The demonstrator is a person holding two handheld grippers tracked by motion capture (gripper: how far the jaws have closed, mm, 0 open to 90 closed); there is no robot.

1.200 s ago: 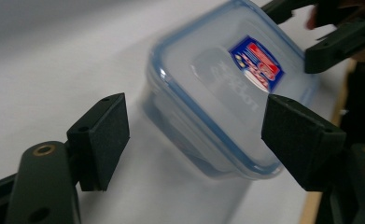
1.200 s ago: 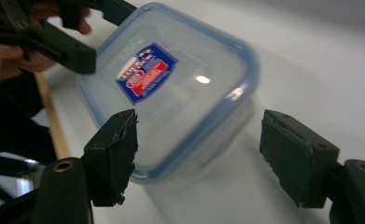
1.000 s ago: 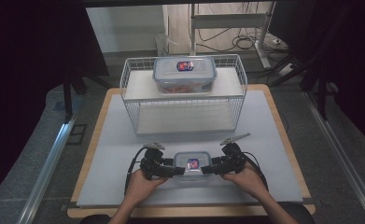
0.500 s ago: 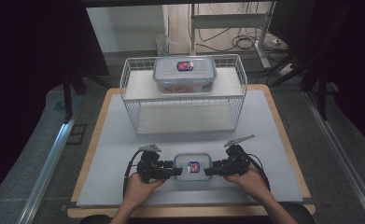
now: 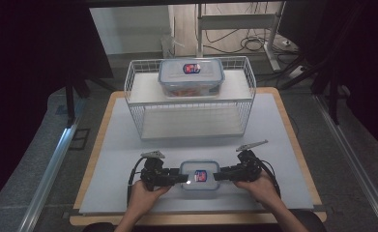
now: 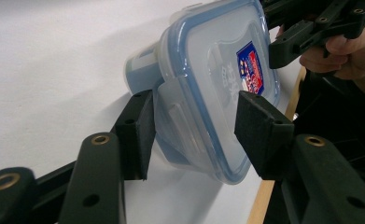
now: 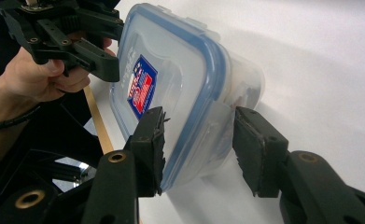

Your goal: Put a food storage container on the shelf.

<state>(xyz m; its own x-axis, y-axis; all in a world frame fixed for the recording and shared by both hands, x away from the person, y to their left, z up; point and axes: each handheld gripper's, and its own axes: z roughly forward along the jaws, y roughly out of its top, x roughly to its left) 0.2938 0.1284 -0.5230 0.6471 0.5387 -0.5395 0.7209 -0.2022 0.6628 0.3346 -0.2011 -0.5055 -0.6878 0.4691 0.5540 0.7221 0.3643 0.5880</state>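
A small clear container (image 5: 199, 176) with a blue-rimmed lid and a red-and-blue label sits near the front edge of the white mat. My left gripper (image 5: 182, 178) is at its left end and my right gripper (image 5: 216, 175) at its right end. In the left gripper view the container (image 6: 213, 70) is between the jaws of the left gripper (image 6: 201, 135), one pad against the end latch, the other on the lid. In the right gripper view the right gripper (image 7: 201, 147) has one pad on the lid of the container (image 7: 171, 79) and one on its latch. Both sets of jaws have just been closing onto it.
A white wire rack (image 5: 143, 77) stands at the back of the mat, with a larger lidded container (image 5: 191, 76) on its upper shelf. The wooden table edge (image 5: 196, 220) runs just behind the person's hands. Dark curtains and metal rails flank the table.
Both grippers' jaws have closed in on the ends of the small container. The hands have stayed almost where they were.
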